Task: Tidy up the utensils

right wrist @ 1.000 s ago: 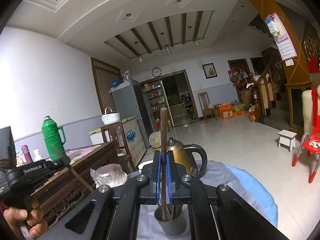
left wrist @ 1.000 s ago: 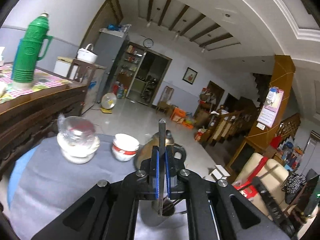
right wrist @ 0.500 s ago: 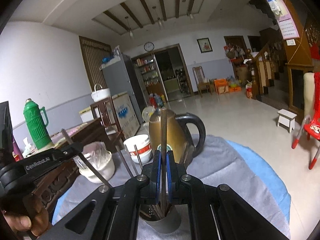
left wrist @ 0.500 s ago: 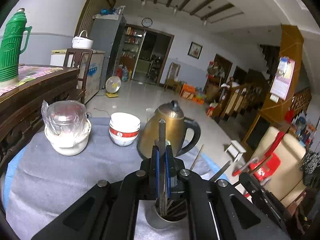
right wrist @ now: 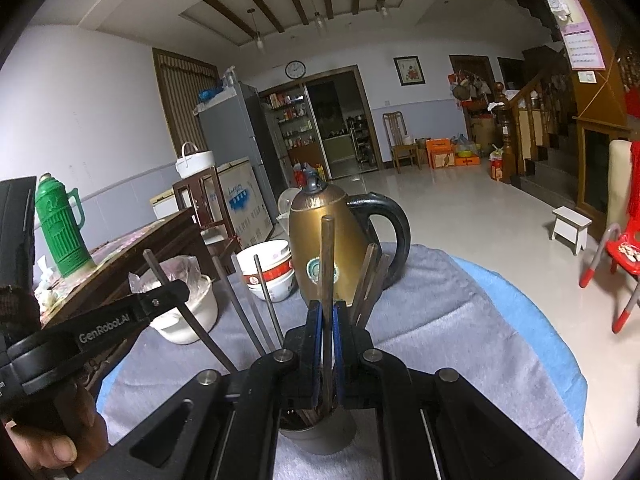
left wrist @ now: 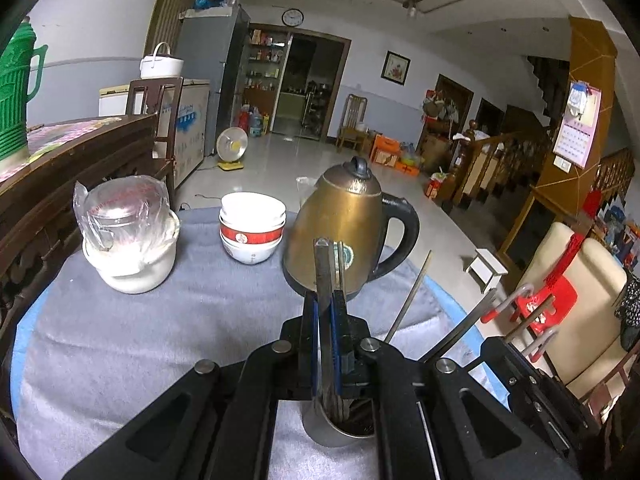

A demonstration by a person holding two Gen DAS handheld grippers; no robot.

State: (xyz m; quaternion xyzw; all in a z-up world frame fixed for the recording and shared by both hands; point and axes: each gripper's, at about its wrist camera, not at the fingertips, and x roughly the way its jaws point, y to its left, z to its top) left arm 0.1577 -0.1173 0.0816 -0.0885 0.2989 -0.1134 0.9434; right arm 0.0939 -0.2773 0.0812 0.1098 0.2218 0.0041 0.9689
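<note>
Clamping a chopstick (left wrist: 323,276) upright, your left hand-held gripper (left wrist: 325,312) has its blue pads tight on the dark stick, whose lower end reaches into the metal cup (left wrist: 340,428) just below it. Your right hand-held gripper (right wrist: 328,320) is likewise pinched on its own chopstick (right wrist: 328,256), upright, its foot down in the same cup (right wrist: 320,436). More chopsticks (right wrist: 248,312) lean out of that cup, to the left and right of the right hand-held gripper. Beyond both hand-held grippers, on the grey cloth (left wrist: 140,340) of the desk, stands the kettle (left wrist: 340,232); left of it are stacked bowls (left wrist: 252,228), and further left a white pot (left wrist: 128,240) under plastic wrap. In the right wrist view your left hand (right wrist: 44,440) shows at the lower left, holding its hand-held gripper.
</note>
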